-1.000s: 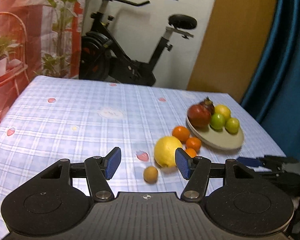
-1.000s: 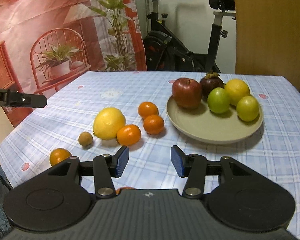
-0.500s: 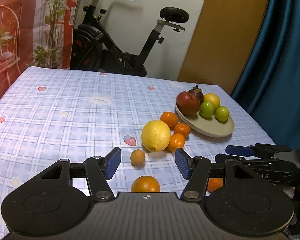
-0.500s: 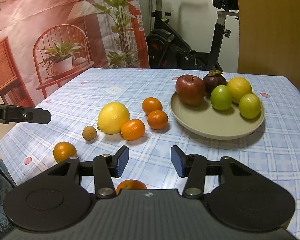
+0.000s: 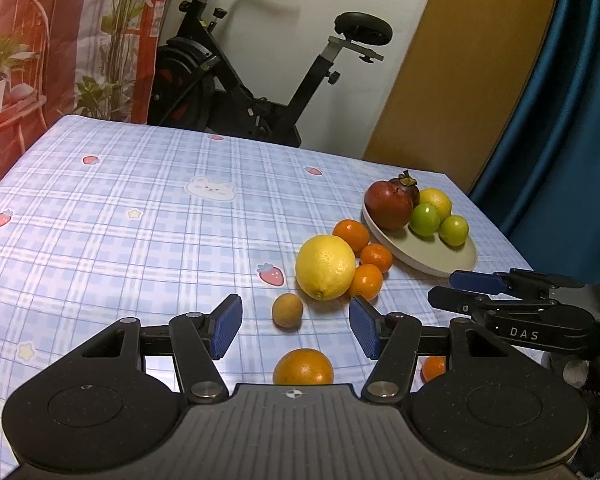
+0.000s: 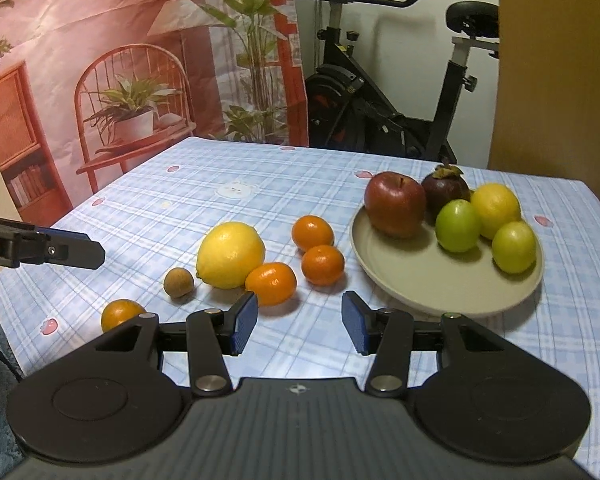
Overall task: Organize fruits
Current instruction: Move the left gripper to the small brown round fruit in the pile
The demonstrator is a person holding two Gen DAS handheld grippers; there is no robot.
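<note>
Checked tabletop (image 6: 148, 216) carries loose citrus beside the plate (image 6: 420, 280). Both the left gripper (image 5: 296, 326) and right gripper (image 6: 296, 322), spread and empty, have backed toward the near edge; no fruit is selected.

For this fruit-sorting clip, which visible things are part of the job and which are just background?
Job:
plate with apple, mangosteen, two green fruits and a yellow one
loose on the tablecloth: lemon, small oranges, brown fruit
left gripper and right gripper, both open

Background:
bike
backdrop
curtain
</note>
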